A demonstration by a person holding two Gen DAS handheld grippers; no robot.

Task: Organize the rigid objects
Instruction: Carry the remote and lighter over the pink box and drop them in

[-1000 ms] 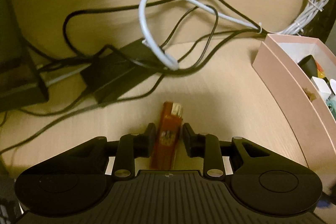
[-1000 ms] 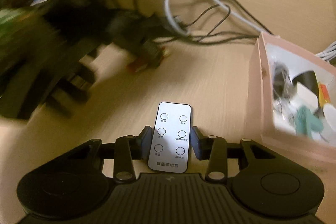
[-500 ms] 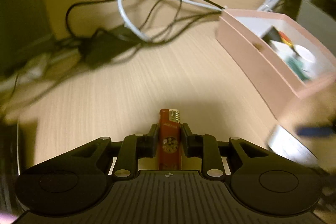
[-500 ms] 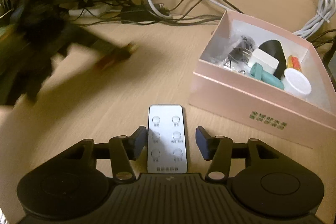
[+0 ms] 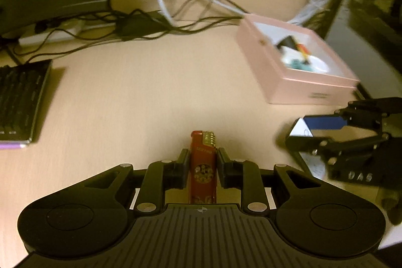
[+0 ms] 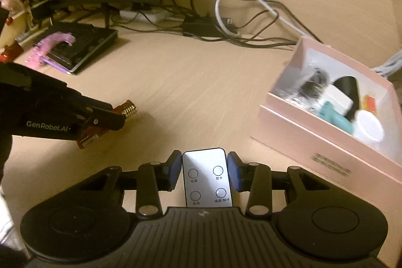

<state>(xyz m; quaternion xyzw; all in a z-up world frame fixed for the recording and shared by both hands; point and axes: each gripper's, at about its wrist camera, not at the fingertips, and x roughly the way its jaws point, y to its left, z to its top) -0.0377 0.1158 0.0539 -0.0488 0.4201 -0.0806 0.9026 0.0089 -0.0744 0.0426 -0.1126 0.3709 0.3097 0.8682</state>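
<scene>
The left gripper (image 5: 203,165) was clamped on a red lighter (image 5: 203,167). The lighter sat right between the two fingers (image 5: 182,167), and both pads pressed on its sides. Its long side ran straight out along the fingers. The metal end stuck out past the fingertips and pointed away from the gripper, toward the far side of the desk (image 5: 140,97). The other end went back under the gripper body. The lighter was held up above the desk, to the left of the pink box (image 5: 281,82) and nearer than it. In the right wrist view, the lighter (image 6: 125,112) showed far to the left of the box (image 6: 326,150), and its metal end pointed toward the box.

The right gripper (image 6: 204,167) held a white remote (image 6: 206,180). The remote lay flat between the two blue pads (image 6: 176,167), with its buttons facing up. Both pads touched its long sides, so the grip was closed on it. Its long side also ran along the fingers, and its round end pointed forward, past the near left corner of the box. The remote was just to the left of the box and nearer than it.

The box stood open with small things inside. Behind the box lay a tangle of cables (image 6: 251,16). A keyboard (image 6: 83,47) sat far to the left of the box.
</scene>
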